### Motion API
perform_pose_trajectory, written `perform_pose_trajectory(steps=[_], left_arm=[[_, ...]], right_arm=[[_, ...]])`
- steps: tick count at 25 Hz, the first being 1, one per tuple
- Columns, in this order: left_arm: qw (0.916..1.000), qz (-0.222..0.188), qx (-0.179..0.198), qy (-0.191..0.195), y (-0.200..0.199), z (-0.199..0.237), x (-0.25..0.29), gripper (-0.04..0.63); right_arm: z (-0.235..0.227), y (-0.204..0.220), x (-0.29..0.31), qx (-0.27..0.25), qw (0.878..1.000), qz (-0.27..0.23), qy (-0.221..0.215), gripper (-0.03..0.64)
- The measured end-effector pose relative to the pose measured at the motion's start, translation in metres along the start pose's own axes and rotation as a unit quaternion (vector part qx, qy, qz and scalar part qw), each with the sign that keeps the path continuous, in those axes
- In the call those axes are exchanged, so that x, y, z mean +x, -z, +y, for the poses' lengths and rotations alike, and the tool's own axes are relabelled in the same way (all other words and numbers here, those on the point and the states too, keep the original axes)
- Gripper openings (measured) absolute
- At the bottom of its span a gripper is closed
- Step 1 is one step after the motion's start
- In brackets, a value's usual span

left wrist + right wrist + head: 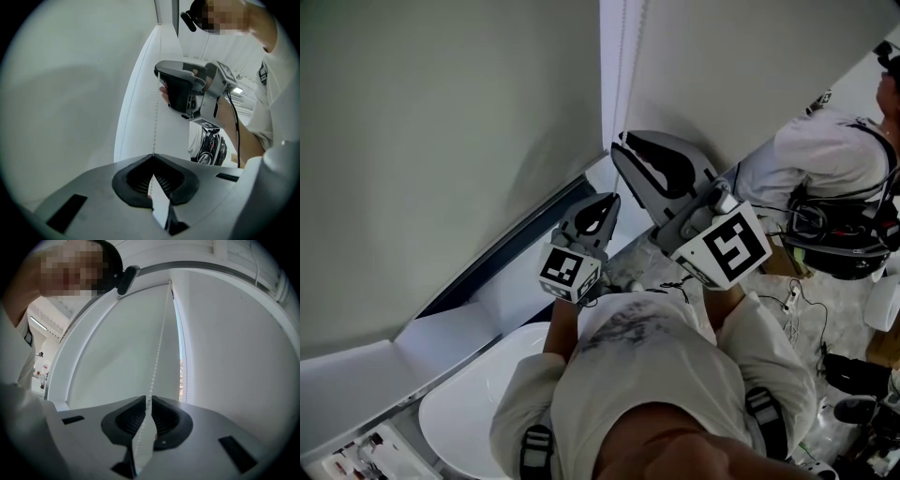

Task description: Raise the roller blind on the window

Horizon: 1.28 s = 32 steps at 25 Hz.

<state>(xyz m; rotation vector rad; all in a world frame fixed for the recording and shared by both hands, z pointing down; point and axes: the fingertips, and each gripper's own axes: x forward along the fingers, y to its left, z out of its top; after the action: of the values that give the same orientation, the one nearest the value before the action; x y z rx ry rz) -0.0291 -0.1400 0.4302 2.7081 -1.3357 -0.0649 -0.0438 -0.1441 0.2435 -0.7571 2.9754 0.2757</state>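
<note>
- The left gripper [153, 157] has its claw pressed together on the bead chain [155, 122]. The tips meet in a point, and the chain enters right at that point and runs on between the dark ribbed pads.
- From that pinch the chain climbs in a straight line to the right gripper [158, 75], which sits higher on the same strand.
- The right gripper [146, 401] also pinches the chain [157, 357]. Its jaws leave only a thin slit, and the beads pass through the slit.
- A second strand of the chain [185, 357] hangs free just beside the held one, next to a narrow gap of daylight at the edge of the blind.
- The roller blind [441, 141] is a pale grey sheet covering most of the window. Its bottom edge hangs a little above the white sill [487, 319], and a dark strip of glass [502, 258] shows between the two.
- A second pale surface [750, 56] meets the blind at the corner where the chain hangs. I cannot tell whether it is another blind or a wall.
- In the head view both grippers are lifted towards that corner, with the left gripper [602, 208] lower and nearer the person and the right gripper [623, 150] above it.
- A round white table [478, 403] stands below the sill, by the person's left side.
- A second person [825, 155] in a white shirt with dark straps stands off to the right, well apart from the grippers.
</note>
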Motion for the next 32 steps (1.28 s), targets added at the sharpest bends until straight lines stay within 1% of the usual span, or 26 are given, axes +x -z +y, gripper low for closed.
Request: perform_pose_trajectory(steps=[2, 4, 7, 11, 14, 17, 20, 26, 32], left_arm=[[1.0, 0.0, 0.001, -0.001, 0.0, -0.001, -0.001, 0.009], [1.0, -0.001, 0.003, -0.005, 0.0, 0.0, -0.003, 0.009], [0.9999, 0.0, 0.005, -0.014, 0.003, 0.002, -0.004, 0.008], [0.9999, 0.001, 0.001, -0.015, 0.007, -0.001, -0.003, 0.009], [0.9999, 0.002, -0.001, -0.013, 0.009, 0.0, -0.003, 0.008], [0.9998, 0.014, 0.003, -0.014, 0.02, 0.005, -0.006, 0.008], [0.9995, 0.029, -0.001, -0.015, 0.034, 0.006, -0.006, 0.008], [0.9992, 0.035, -0.016, -0.011, 0.055, 0.007, -0.007, 0.008], [0.9986, 0.047, -0.023, -0.007, 0.076, 0.01, -0.014, 0.008]], right_arm=[[0.0, 0.0, 0.0, 0.011, 1.0, 0.005, -0.005, 0.073], [0.007, 0.0, 0.001, 0.011, 1.0, 0.002, -0.014, 0.063], [0.012, 0.002, 0.001, -0.004, 1.0, -0.009, -0.017, 0.063], [0.007, 0.006, -0.005, 0.015, 0.999, -0.028, -0.015, 0.061], [0.007, 0.008, -0.004, 0.013, 0.999, -0.034, -0.011, 0.061], [0.014, 0.019, 0.001, 0.002, 1.0, -0.023, -0.01, 0.061], [0.019, 0.032, 0.0, 0.007, 1.0, -0.013, -0.014, 0.061], [0.02, 0.046, -0.003, 0.014, 1.0, -0.016, -0.009, 0.061], [0.031, 0.066, -0.003, 0.023, 1.0, -0.002, -0.017, 0.061]])
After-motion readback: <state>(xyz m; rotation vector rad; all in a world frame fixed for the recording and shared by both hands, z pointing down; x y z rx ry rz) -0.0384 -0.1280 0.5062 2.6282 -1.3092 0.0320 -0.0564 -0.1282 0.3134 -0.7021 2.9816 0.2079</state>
